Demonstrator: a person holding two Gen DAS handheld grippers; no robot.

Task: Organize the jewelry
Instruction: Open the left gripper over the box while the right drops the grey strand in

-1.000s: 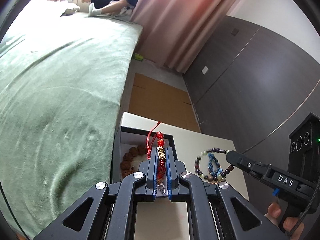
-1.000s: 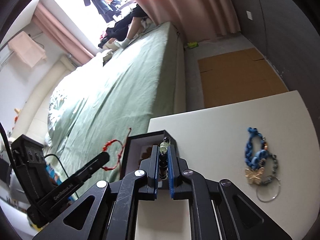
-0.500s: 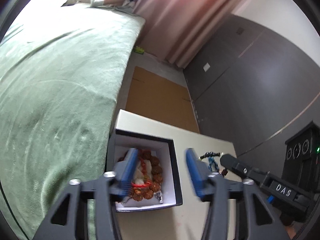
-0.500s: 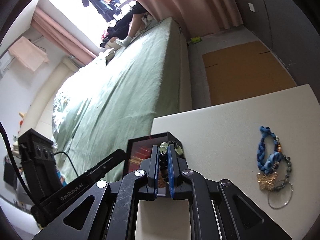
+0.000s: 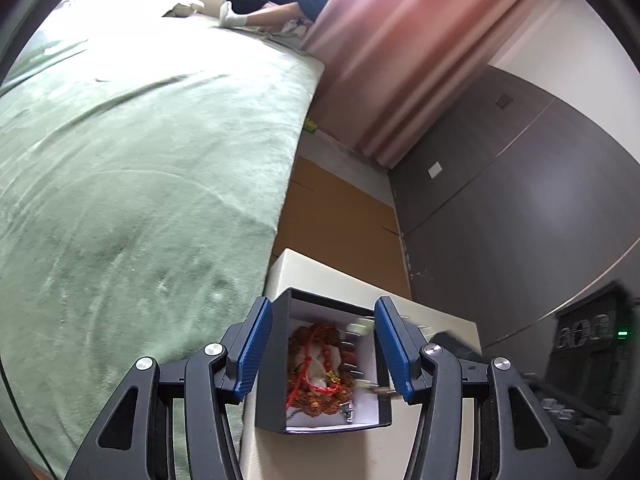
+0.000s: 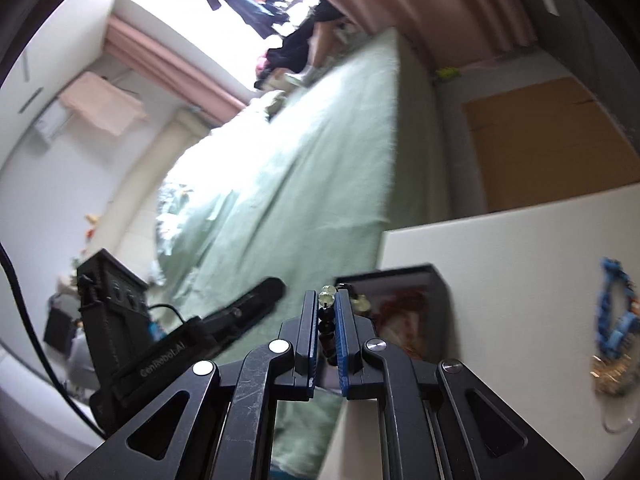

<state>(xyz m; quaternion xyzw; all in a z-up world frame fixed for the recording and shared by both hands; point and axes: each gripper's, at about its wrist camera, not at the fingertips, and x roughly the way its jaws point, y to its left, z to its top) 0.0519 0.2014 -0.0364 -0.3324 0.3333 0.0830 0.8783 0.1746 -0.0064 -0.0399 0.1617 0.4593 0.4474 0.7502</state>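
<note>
A black box (image 5: 276, 364) with a white lining stands on the white table (image 5: 308, 272). In it lie a red cord bracelet (image 5: 316, 364) and a brown bead bracelet (image 5: 320, 404). My left gripper (image 5: 324, 344) hangs open just above the box, with nothing between its blue pads. My right gripper (image 6: 326, 312) is shut on a bracelet of dark and pale green beads (image 6: 327, 312) and hovers at the box's (image 6: 404, 276) near edge. A blue braided bracelet (image 6: 616, 316) with a gold charm lies on the table to the right.
A bed with a green cover (image 5: 140, 180) runs along the table's left side; a person's legs rest at its far end. Brown cardboard (image 5: 340, 216) covers the floor beyond the table. A grey panelled wall (image 5: 500, 200) stands at the right, pink curtains behind.
My left gripper opened and the red bracelet it held now lies in the box. My right gripper carried the bead bracelet leftward to the box.
</note>
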